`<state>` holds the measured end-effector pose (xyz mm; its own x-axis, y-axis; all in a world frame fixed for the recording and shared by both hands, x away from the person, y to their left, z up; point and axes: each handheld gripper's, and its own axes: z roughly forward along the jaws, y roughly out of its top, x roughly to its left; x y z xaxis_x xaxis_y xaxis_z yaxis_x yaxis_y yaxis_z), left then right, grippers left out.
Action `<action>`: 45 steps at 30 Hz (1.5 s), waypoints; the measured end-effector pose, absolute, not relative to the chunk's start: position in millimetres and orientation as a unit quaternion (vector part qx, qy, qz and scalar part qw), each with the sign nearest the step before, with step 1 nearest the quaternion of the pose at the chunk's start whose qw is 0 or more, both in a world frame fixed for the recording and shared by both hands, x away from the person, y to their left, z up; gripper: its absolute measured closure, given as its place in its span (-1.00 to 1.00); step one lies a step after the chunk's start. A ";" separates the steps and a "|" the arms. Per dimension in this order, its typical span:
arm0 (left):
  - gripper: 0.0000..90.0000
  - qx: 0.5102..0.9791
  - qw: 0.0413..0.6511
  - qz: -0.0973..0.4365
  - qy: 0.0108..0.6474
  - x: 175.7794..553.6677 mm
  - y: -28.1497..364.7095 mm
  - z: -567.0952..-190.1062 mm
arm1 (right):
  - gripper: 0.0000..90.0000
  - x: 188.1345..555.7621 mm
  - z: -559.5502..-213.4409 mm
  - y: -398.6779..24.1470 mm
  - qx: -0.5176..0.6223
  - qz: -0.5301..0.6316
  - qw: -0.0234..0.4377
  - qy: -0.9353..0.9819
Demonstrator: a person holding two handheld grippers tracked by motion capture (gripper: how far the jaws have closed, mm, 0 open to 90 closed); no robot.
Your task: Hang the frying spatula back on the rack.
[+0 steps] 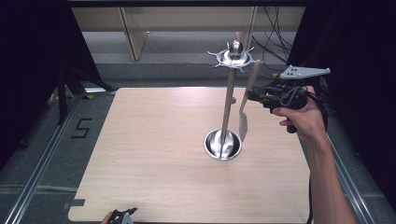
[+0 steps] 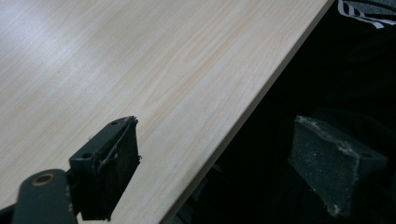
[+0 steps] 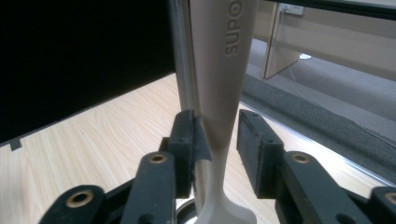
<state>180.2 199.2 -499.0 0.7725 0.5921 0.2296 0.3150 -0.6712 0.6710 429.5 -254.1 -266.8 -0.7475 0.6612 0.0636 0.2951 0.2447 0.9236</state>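
Right of bench (image 1: 154,154) centre: tall utensil rack (image 1: 229,105), steel pole on bowl-shaped base, hook crown on top; looks rigid, bottom-heavy, smooth metal.

Spatula (image 1: 246,105) upright just right of pole, near bench right edge; pale plastic handle, flat blade down. Judged light, stiff, slick; best hold at narrow handle waist.

Right claw (image 3: 215,135) around that waist, jaws parted, right pad clear: released.

Left claw (image 2: 210,158) at near edge, spread wide, empty.

surface: wooden table (image 1: 154,154) | on it: steel stand base (image 1: 222,144), centre-right
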 end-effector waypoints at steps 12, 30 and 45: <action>-0.67 0.885 0.315 0.224 0.259 180.2 199.0 -499.5 | 0.05 408.0 -283.5 -270.7 0.326 0.547 0.193 0.746; -0.67 0.881 0.314 0.233 0.264 179.7 198.0 -500.1 | -0.10 386.7 -330.5 -275.4 0.349 0.531 0.200 0.746; -0.67 0.873 0.327 0.232 0.278 181.5 196.9 -499.2 | -0.14 386.4 -358.5 -282.2 0.370 0.505 0.193 0.756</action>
<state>181.5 196.9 -499.2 0.7377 0.6368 0.2243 0.3330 -0.6322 0.6996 386.4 -282.2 -358.5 -0.6524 0.7534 0.0826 0.3642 0.2160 0.9059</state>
